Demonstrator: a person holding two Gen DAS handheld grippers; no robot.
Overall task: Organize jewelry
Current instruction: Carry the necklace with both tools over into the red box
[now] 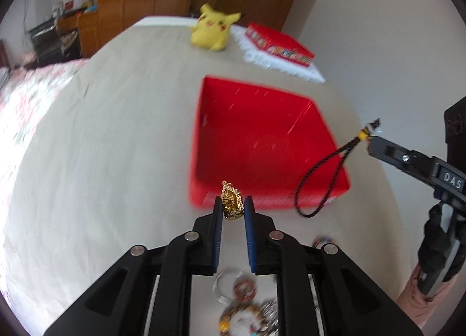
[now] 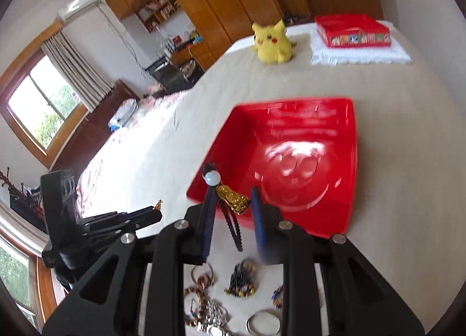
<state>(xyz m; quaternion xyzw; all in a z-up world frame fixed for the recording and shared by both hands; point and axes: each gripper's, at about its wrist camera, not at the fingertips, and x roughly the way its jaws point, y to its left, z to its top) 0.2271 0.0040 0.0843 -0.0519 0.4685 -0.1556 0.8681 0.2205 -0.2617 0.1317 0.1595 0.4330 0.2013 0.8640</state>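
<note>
My left gripper is shut on a small gold pendant and hangs just before the near rim of an empty red tray. In the right wrist view, my right gripper is shut on a charm with a gold piece, a white bead and a black cord, over the near left corner of the red tray. From the left wrist view that cord loop dangles from the right gripper. The left gripper shows at the left of the right wrist view.
A pile of bracelets, rings and beads lies on the beige sheet below both grippers, also seen as the jewelry pile. A yellow plush toy and a red box on a white cloth sit at the far edge. A floral quilt lies left.
</note>
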